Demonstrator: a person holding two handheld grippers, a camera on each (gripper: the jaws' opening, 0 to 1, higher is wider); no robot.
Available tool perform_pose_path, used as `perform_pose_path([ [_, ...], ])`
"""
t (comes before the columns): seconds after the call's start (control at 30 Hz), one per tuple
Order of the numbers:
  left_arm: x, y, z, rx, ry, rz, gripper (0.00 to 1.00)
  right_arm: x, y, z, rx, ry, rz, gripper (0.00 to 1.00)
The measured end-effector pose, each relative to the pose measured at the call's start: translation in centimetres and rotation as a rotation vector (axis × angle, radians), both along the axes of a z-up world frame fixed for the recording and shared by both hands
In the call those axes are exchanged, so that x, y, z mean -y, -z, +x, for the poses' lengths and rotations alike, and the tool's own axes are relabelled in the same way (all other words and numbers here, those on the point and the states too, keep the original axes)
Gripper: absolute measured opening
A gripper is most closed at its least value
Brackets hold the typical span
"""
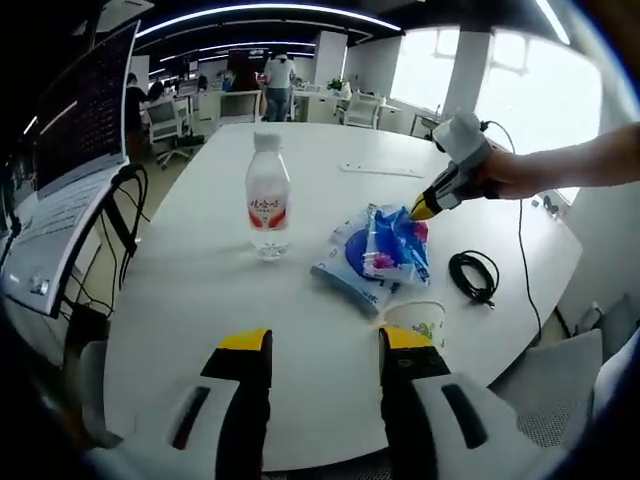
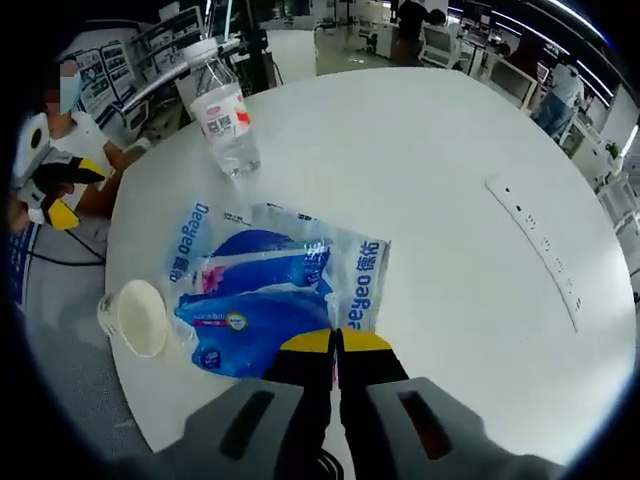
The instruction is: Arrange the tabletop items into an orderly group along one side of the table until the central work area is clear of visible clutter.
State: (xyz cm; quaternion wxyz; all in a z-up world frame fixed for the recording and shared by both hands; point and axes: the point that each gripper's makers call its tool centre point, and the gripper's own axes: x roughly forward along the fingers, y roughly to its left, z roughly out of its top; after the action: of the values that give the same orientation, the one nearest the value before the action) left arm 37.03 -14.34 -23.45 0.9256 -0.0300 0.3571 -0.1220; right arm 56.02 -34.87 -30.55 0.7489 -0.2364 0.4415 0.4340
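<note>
Since the tissue pack (image 2: 265, 300) is soft, light and slippery, its edge suits pinching. Right tongs (image 2: 337, 342) closed at that edge, grip unconfirmed; left tongs (image 1: 325, 345) open, empty above worktop (image 1: 200, 290).

Ahead of the left gripper (image 1: 323, 345) the white table (image 1: 200, 290) lies bare up to the upright water bottle (image 1: 268, 196), while to its right the blue packet (image 1: 380, 250), the paper cup (image 1: 418, 322) at the edge and the coiled black cable (image 1: 474, 274) crowd the way.
</note>
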Motion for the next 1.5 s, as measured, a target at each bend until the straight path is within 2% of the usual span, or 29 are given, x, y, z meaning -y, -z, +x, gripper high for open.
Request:
perform_pose_path([
  [0.13, 0.1, -0.1, -0.1, 0.003, 0.006, 0.003, 0.42, 0.7, -0.7, -0.1, 0.003, 0.050, 0.026, 0.00],
  [0.67, 0.6, -1.3, -0.1, 0.020, 0.038, 0.016, 0.42, 4.7, -2.2, -1.1, 0.015, 0.162, 0.050, 0.00],
  [0.97, 1.6, -2.0, 0.6, 0.030, 0.069, 0.019, 0.42, 8.3, -2.9, -0.7, 0.015, 0.262, 0.071, 0.00],
  [1.37, 2.6, -2.4, 0.8, 0.032, 0.102, 0.030, 0.42, 12.5, -3.5, -0.9, 0.020, 0.362, 0.076, 0.00],
  [1.5, 3.0, -2.3, 0.7, 0.030, 0.112, 0.031, 0.42, 13.7, -3.7, -1.6, 0.024, 0.409, 0.084, 0.00],
])
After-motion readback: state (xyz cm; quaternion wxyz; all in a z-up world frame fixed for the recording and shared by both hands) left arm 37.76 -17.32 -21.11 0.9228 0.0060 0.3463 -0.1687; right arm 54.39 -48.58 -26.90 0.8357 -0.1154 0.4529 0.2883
